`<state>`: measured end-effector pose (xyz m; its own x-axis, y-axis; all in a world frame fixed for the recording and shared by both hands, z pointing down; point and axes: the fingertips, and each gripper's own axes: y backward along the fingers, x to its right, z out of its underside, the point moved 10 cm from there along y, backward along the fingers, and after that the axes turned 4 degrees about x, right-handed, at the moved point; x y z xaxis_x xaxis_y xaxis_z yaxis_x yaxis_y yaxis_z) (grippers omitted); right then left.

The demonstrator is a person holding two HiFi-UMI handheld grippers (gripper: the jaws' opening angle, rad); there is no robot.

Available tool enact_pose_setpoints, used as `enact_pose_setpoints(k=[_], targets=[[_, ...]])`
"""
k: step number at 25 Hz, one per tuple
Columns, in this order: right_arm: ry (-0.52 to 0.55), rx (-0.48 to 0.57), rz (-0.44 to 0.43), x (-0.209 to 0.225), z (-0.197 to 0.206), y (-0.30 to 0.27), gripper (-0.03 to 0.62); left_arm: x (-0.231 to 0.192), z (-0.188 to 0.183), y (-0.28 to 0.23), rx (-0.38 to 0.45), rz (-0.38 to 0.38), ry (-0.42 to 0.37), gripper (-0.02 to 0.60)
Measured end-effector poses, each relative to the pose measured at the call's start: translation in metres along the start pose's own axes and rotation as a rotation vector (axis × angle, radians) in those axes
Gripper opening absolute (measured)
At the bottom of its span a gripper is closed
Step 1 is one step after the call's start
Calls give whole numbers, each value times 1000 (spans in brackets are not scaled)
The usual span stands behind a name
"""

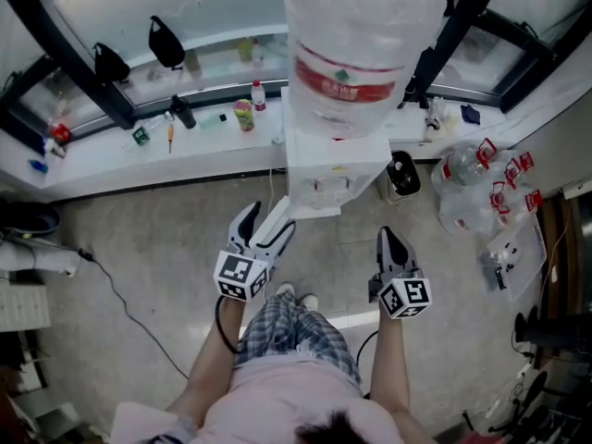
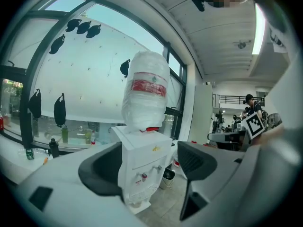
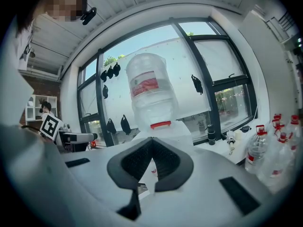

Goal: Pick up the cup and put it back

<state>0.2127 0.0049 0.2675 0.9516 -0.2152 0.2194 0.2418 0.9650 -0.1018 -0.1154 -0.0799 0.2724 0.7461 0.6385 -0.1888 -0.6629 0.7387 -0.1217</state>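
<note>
Small bottles (image 1: 244, 114) are standing on the white window ledge (image 1: 111, 160). Over the speckled floor (image 1: 148, 239), the left gripper (image 1: 268, 220) is facing the water dispenser (image 1: 333, 169) with its jaws apart and empty. The right gripper (image 1: 388, 239) is keeping its jaws together. Empty jugs (image 1: 481, 188) are lying rightmost. I cannot tell where the cup is.

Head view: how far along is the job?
Done: nothing that shows. Neither gripper holds a cup, and I cannot make one out in any view. In hand: only the line-up. The left gripper, jaws apart and empty, and the right gripper, jaws together and empty, both point at the water dispenser. Left: the whole pick-up and put-back.
</note>
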Motion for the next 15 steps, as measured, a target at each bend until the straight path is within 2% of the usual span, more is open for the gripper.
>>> enact_pose_setpoints(k=[8, 15], targets=[[10, 16, 3, 10, 15, -26, 17, -15, 19, -20, -4, -9, -57, 357], [17, -7, -29, 39, 40, -44, 17, -9, 48, -38, -17, -48, -60, 359]])
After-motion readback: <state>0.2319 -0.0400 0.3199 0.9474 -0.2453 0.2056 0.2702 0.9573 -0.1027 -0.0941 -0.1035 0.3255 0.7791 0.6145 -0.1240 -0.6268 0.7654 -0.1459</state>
